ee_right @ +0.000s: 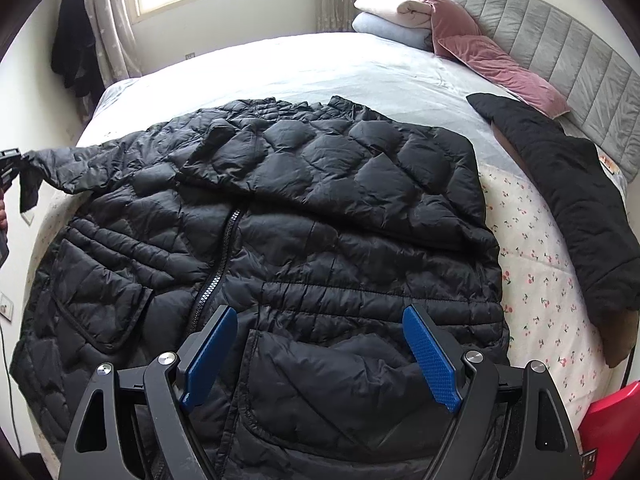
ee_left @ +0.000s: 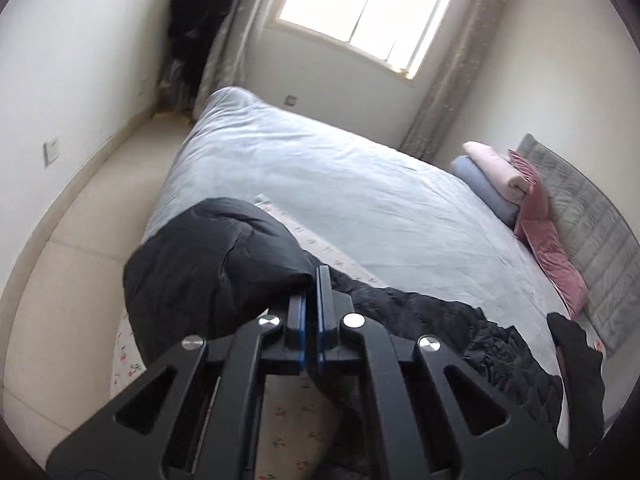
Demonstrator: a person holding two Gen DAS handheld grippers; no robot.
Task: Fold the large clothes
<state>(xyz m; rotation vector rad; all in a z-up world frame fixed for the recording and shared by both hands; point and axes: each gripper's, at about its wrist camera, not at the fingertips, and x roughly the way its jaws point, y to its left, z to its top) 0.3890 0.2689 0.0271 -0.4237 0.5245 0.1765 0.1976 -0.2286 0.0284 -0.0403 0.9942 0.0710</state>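
Far bed [ee_right: 320, 64] half open; second black garment [ee_right: 560, 184] blocks right.

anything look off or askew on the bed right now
Mostly the black puffer jacket: it lies front up, zipper partly open, and one sleeve is pulled out sideways off the bed edge, pinched in the left gripper. The right gripper hovers open over the hem. No visible damage.

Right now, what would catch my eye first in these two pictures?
A big black quilted puffer jacket spread front-up across the bed, its zipper running down the middle. The left tongs are shut on its sleeve off the bed's edge, while the right tongs hang open over the hem. Pink velvet pillows lean by the grey headboard.
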